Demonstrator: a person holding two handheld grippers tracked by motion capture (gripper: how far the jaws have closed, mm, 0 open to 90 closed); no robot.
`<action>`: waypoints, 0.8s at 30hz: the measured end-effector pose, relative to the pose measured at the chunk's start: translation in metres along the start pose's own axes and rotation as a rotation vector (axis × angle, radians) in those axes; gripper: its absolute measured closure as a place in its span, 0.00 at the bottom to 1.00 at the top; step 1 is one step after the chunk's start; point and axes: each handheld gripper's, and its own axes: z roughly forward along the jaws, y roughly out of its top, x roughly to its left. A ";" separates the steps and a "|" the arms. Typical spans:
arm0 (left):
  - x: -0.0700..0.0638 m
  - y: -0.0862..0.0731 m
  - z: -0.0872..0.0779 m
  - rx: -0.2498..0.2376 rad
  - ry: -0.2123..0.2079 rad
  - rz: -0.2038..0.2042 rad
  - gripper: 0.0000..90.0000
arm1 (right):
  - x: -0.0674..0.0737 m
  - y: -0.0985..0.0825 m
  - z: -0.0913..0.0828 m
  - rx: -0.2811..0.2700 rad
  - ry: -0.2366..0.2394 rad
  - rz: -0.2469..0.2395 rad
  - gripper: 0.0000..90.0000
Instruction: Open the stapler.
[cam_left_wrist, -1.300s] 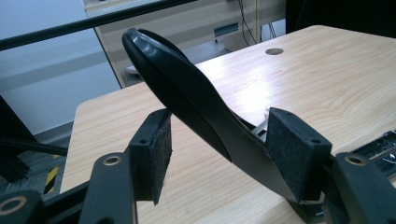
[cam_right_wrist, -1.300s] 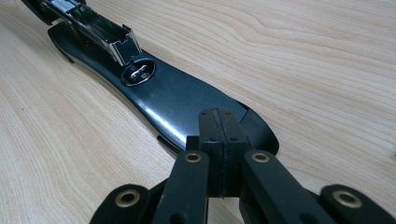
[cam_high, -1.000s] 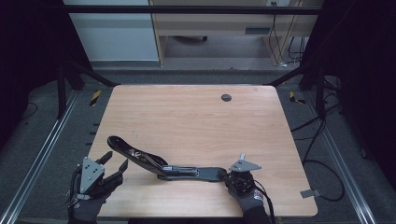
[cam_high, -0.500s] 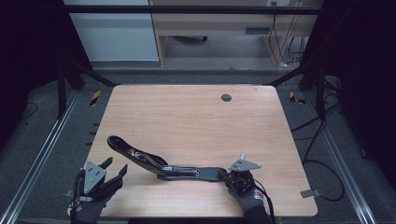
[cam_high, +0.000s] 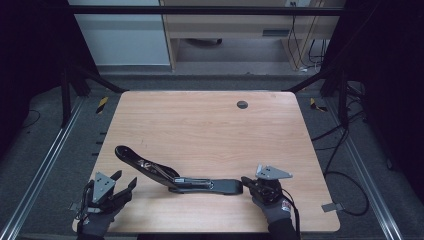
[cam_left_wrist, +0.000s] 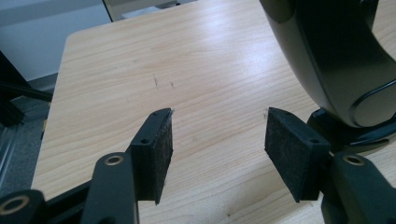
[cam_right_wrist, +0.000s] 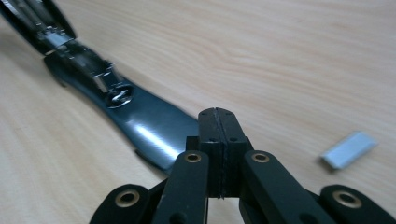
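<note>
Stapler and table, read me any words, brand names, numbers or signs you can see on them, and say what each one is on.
None can be read.
Opened black stapler: no brand or lettering can be made out, and the right gripper view blurs its metal parts.
Wooden table: bare grain, no label.
Small strip of staples: plain, no print.
Yellow-and-black striped tape on the floor: a pattern, not text.

One long black stapler (cam_high: 175, 175), swung fully open with its metal staple channel showing, lies across the near half of the one light wooden table (cam_high: 210, 125). One small silver strip of staples (cam_right_wrist: 349, 149) lies on the wood at the right. One round dark cable hole (cam_high: 242, 104) sits at the far edge. Two black two-jaw grippers: left gripper (cam_high: 125, 181), right gripper (cam_high: 246, 181).
</note>
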 end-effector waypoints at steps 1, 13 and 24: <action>0.000 0.000 0.001 0.002 -0.002 -0.001 0.46 | -0.003 0.001 -0.003 -0.005 -0.016 -0.006 1.00; 0.002 -0.001 0.005 0.019 -0.012 -0.004 0.46 | -0.036 0.000 -0.022 -0.002 -0.131 0.025 1.00; 0.001 -0.001 0.007 0.026 -0.015 0.003 0.46 | -0.040 0.002 -0.013 0.030 -0.165 0.027 0.84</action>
